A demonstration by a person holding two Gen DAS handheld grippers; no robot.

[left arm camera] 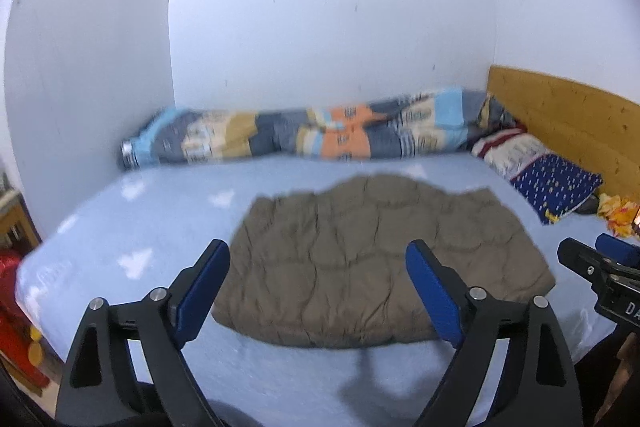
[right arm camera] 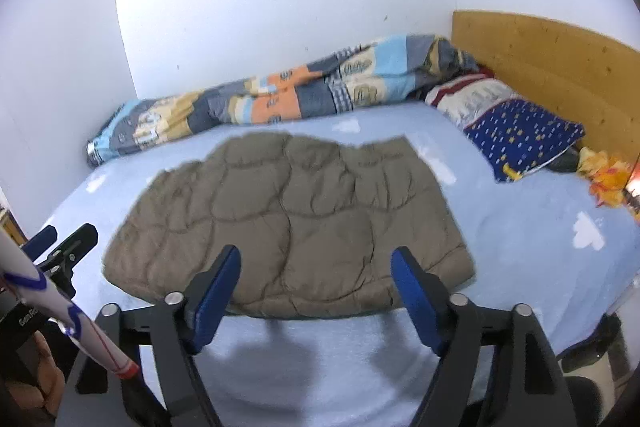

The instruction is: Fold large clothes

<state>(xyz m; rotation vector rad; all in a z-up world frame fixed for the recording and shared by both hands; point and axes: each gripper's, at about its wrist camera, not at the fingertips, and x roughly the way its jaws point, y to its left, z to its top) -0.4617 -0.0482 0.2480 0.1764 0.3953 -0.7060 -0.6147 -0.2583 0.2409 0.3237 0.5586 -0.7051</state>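
— White walls (left arm camera: 320, 7) close off two sides of the bed (left arm camera: 120, 227), a wooden headboard (left arm camera: 568, 123) stands at the right end, and a pale blue sheet covers the mattress. Where is the jacket?

— Middle of the bed. The brown quilted jacket (right arm camera: 288, 223) lies flat in a compact, roughly rectangular shape, its near edge close to the front of the mattress. It looks folded already, as far as I can judge.

— And the grippers?

— The left gripper (left arm camera: 318, 279) and the right gripper (right arm camera: 316, 283) both hang above the near edge with jaws spread wide and nothing between them. Neither touches the fabric.

— What might go wrong?

— Puffy padding tends to spring back, so the fold could creep open by itself. A jaw dipping low could also snag the near edge and drag the top layer askew.

— Anything crowding it?

— A rolled patchwork blanket (left arm camera: 304, 131) lies along the far wall, and a blue patterned pillow (right arm camera: 524, 139) sits by the headboard, both well apart from the jacket.
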